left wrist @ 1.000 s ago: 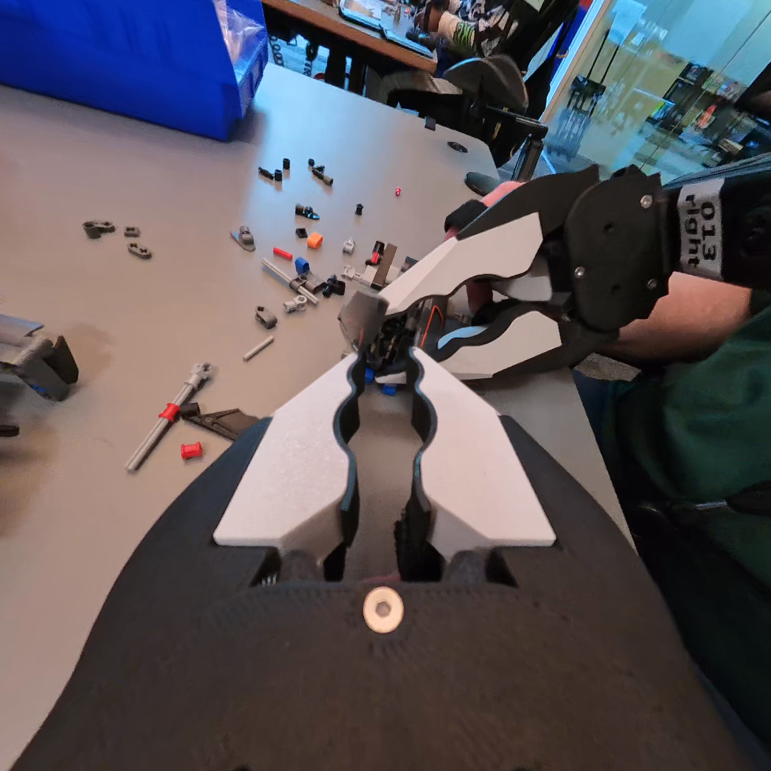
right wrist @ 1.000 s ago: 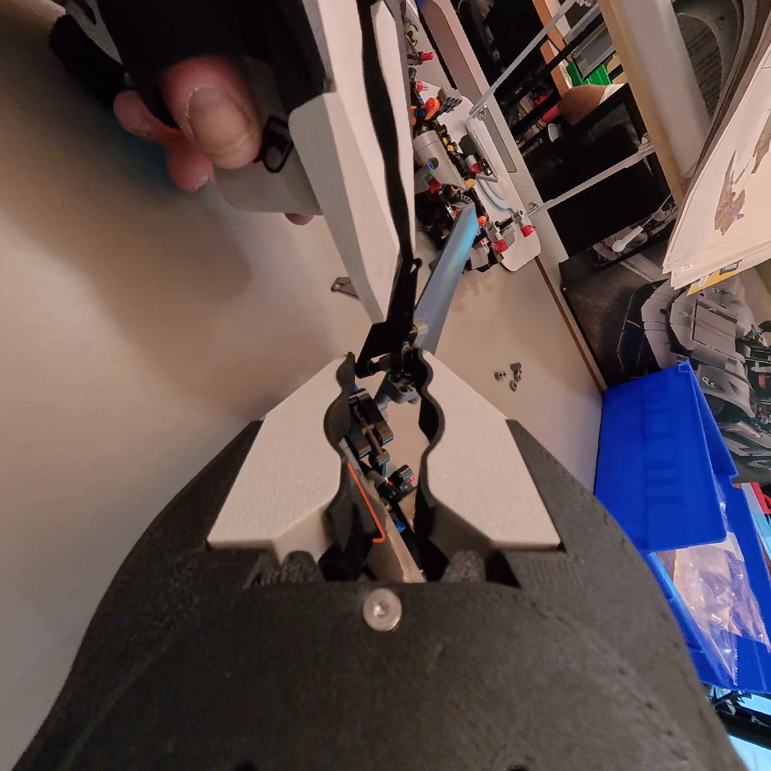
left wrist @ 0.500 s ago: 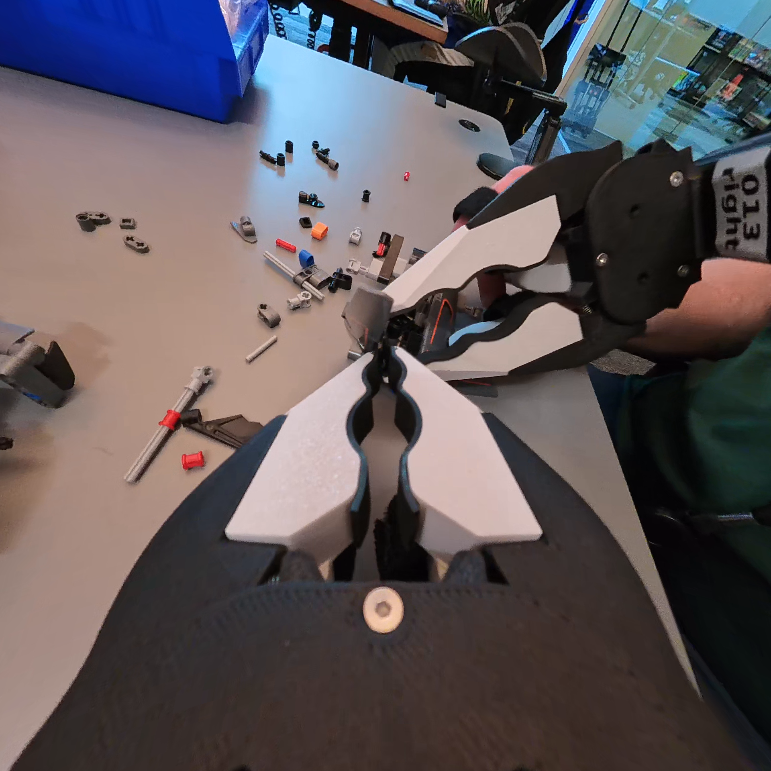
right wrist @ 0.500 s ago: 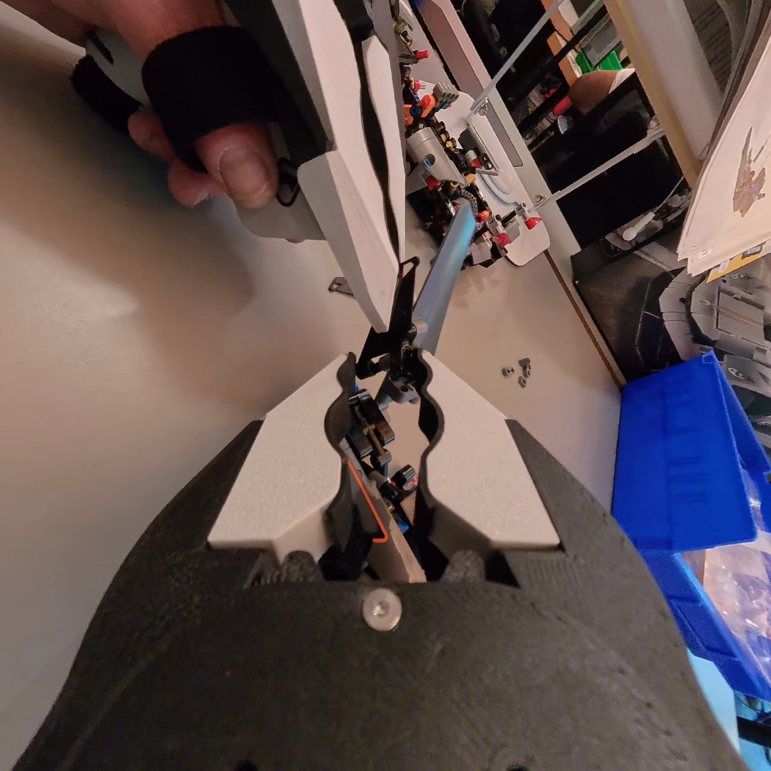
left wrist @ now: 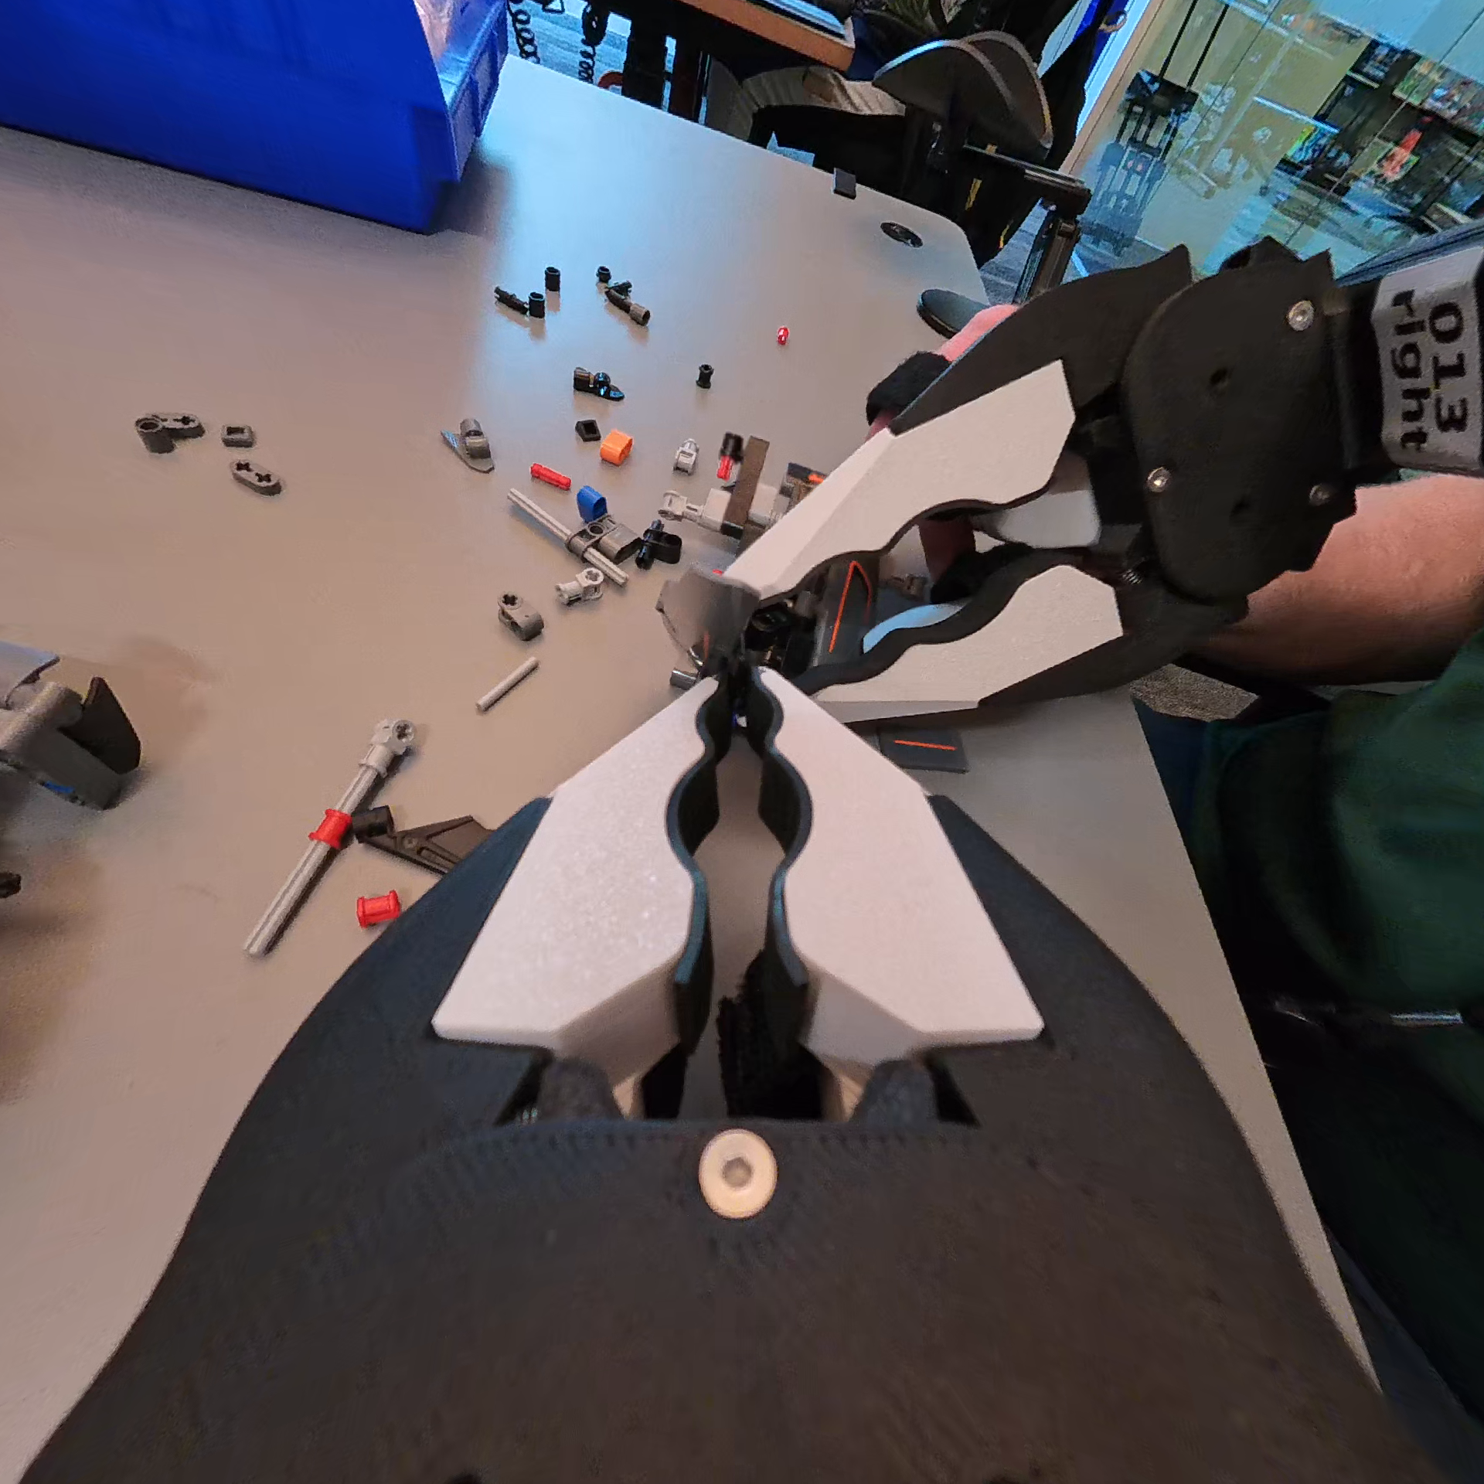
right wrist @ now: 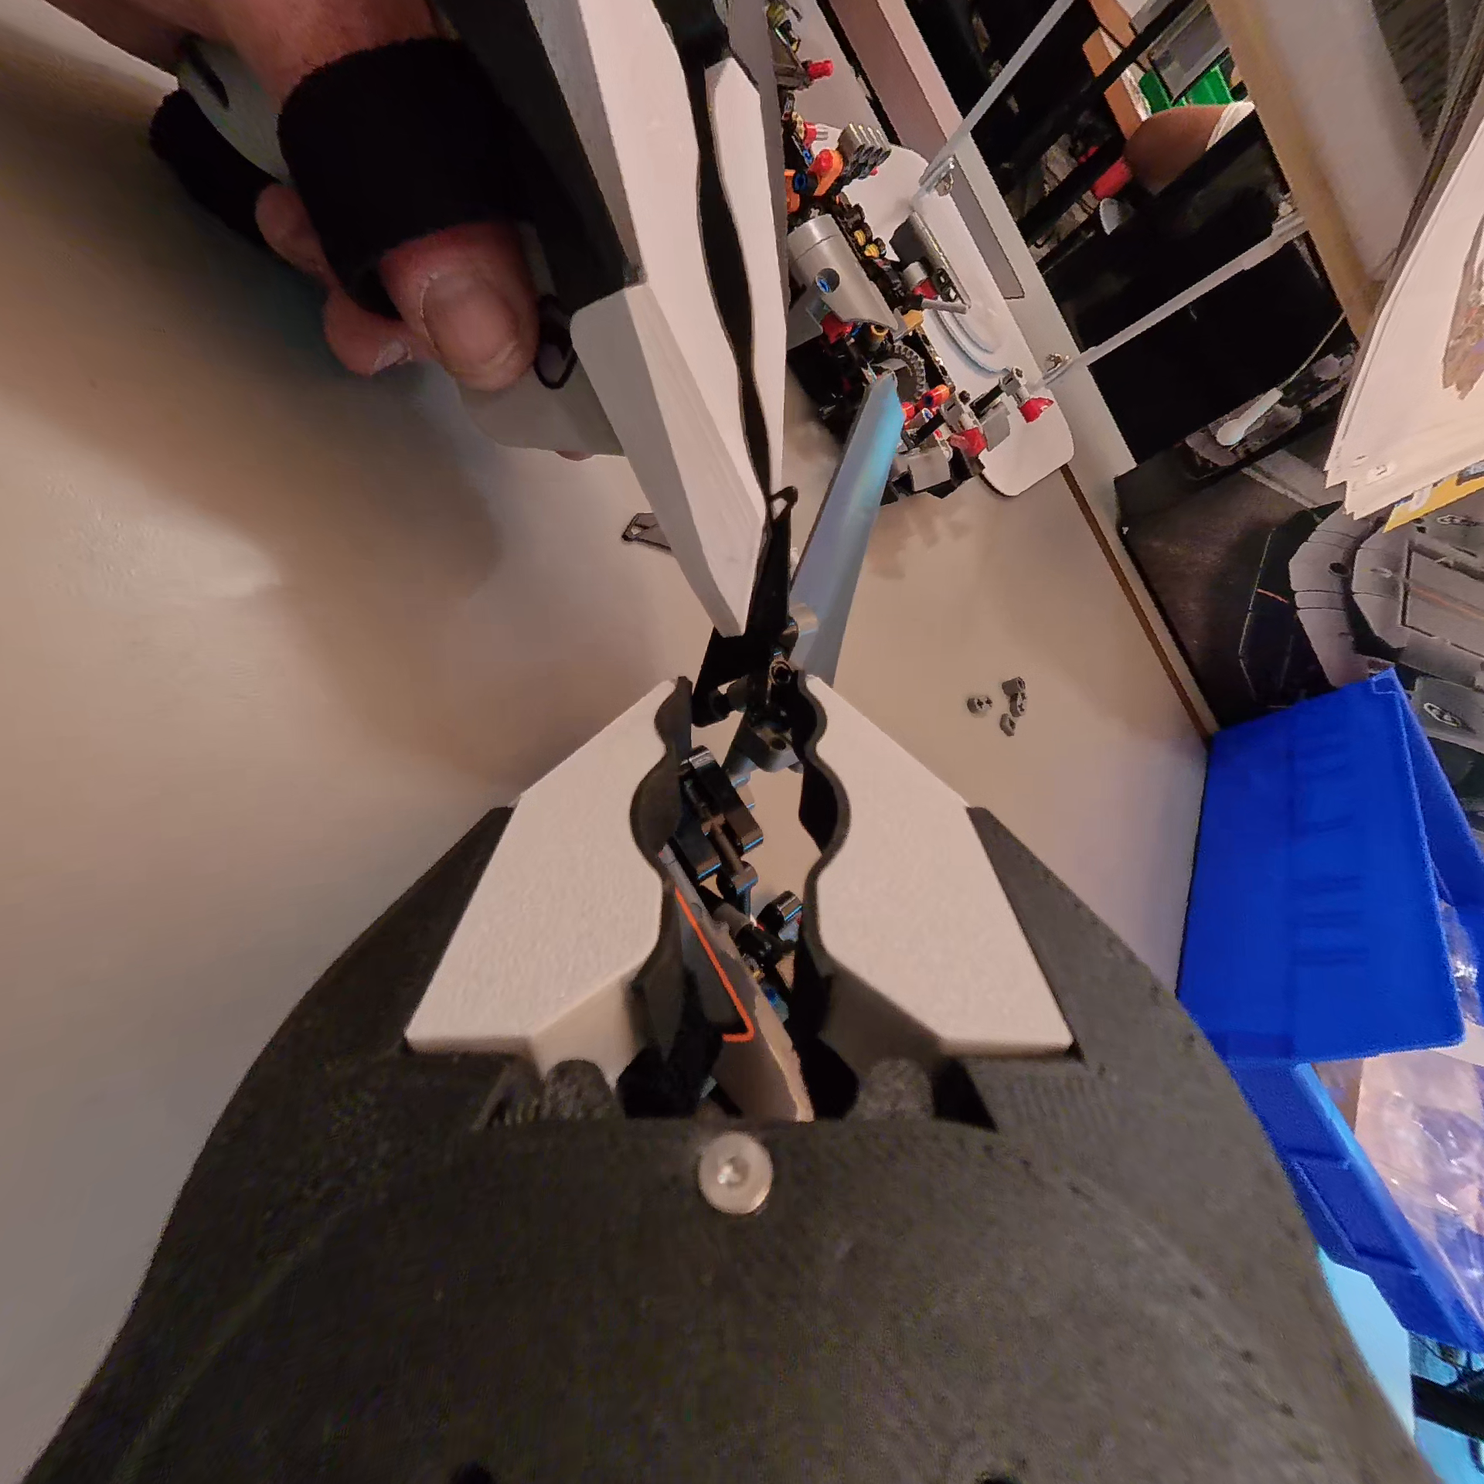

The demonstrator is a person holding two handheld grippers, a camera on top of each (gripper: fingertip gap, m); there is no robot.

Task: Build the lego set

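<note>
1. Grey worktop (left wrist: 241,562): it carries one blue plastic storage bin (left wrist: 241,88) at the far edge and one large partly built model on a white plate (right wrist: 923,321).
2. Left gripper (left wrist: 735,699): my jaws are pressed nearly together, pinching a thin black angled piece (right wrist: 763,594) at its tip.
3. Right gripper (right wrist: 739,723): jaws partly closed, clamping the small black-and-grey lego sub-assembly with an orange-lined panel (right wrist: 723,867), held off the worktop between the two tools.
4. Handling, my judgement: the sub-assembly is light, rigid plastic, but its pin joints could pop apart under twist. Best hold is across the dense black core, not on the long grey blade-shaped panel (right wrist: 851,514), which would lever.
5. Loose parts counted in the left view: one long grey axle with a red collar (left wrist: 329,835), one red bush (left wrist: 377,908), one orange piece (left wrist: 616,446), one blue piece (left wrist: 590,503). Small dark pins are too many and too small to count reliably.
</note>
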